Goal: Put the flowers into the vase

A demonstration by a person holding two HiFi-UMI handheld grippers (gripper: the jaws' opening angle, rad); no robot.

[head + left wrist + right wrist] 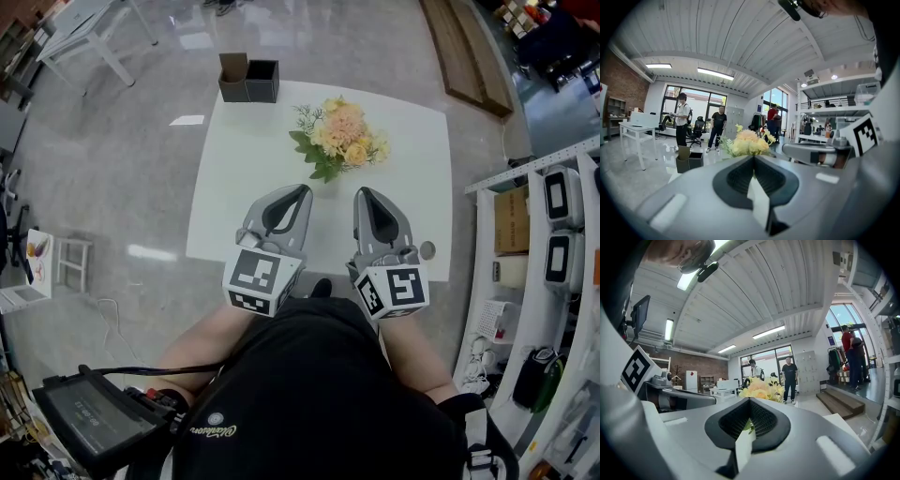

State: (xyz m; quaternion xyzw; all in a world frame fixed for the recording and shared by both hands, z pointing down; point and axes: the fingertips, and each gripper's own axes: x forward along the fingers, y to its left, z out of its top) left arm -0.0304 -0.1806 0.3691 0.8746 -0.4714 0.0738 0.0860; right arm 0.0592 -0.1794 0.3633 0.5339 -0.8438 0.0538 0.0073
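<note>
Flowers (342, 136): cream/peach/yellow bunch w/ green leaves, on desk (225, 197), mid-width, toward far edge. Starting at left hand-held gripper (302, 191) & right hand-held gripper (365, 194): both clamped shut on nothing, side by side over desk's near half, tips aimed at bunch but well short of it. Beyond, at desk's far-left corner: two small open boxes (249, 79). No vase made out anywhere; seemingly upright bunch, so poss. in one already, hidden under blooms – can't tell. Handling, as a guess: light, soft, easily crushed, prob. a bit floppy. Not to be pinched by heads; better low on stems, below leaves, w/ gentle squeeze. Stems out of sight from above.
</note>
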